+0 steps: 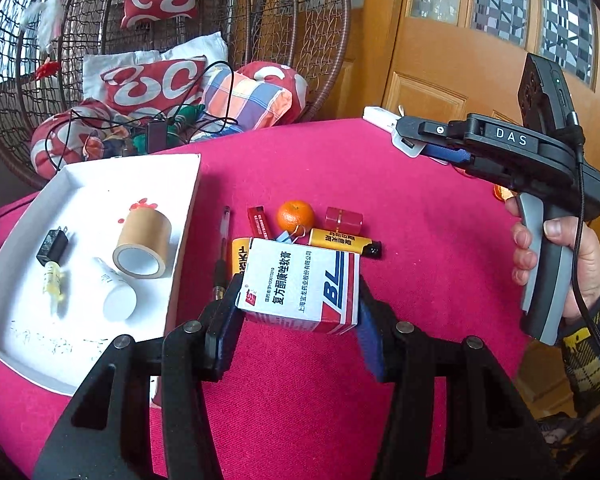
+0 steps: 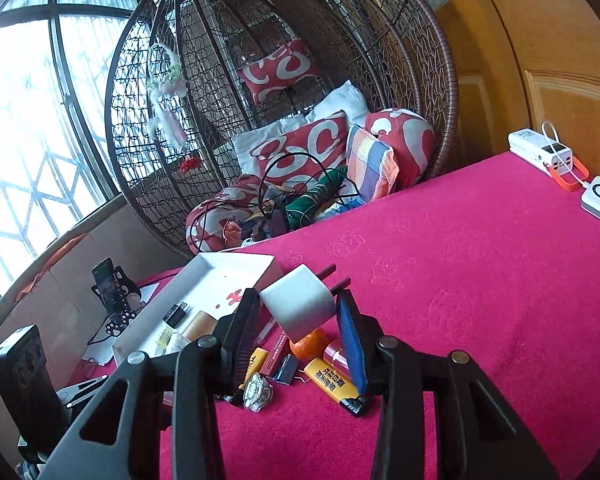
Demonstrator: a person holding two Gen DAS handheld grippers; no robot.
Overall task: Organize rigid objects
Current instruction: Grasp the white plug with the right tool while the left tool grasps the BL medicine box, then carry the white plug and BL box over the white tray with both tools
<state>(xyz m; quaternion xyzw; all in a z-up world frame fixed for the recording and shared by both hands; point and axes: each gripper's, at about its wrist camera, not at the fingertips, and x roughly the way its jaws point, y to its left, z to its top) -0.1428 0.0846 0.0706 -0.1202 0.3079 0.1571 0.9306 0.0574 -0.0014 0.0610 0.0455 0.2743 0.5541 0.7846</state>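
Note:
My left gripper (image 1: 300, 294) is shut on a white medicine box (image 1: 296, 280) with blue and red print, held just above the red tablecloth. Right behind it lie a pen (image 1: 224, 240), a red stick (image 1: 259, 222), a tangerine (image 1: 296, 215), a red cylinder (image 1: 343, 219) and a yellow lighter (image 1: 344, 242). The white tray (image 1: 180, 200) at the left holds a tape roll (image 1: 142, 244), a black charger (image 1: 52, 246), a yellow vial and a white bottle (image 1: 116, 290). My right gripper (image 2: 296, 308) is shut on a white plug adapter (image 2: 300, 300), prongs pointing up and right, above the tangerine (image 2: 308, 346) and yellow lighter (image 2: 332, 384).
A wicker hanging chair (image 2: 440, 80) full of cushions and cables stands behind the table. A white power bank (image 2: 540, 150) and a small white device (image 2: 598, 196) lie at the far right edge. A wooden door (image 1: 440, 60) is at the right. A hand (image 1: 556, 248) holds the right gripper's handle.

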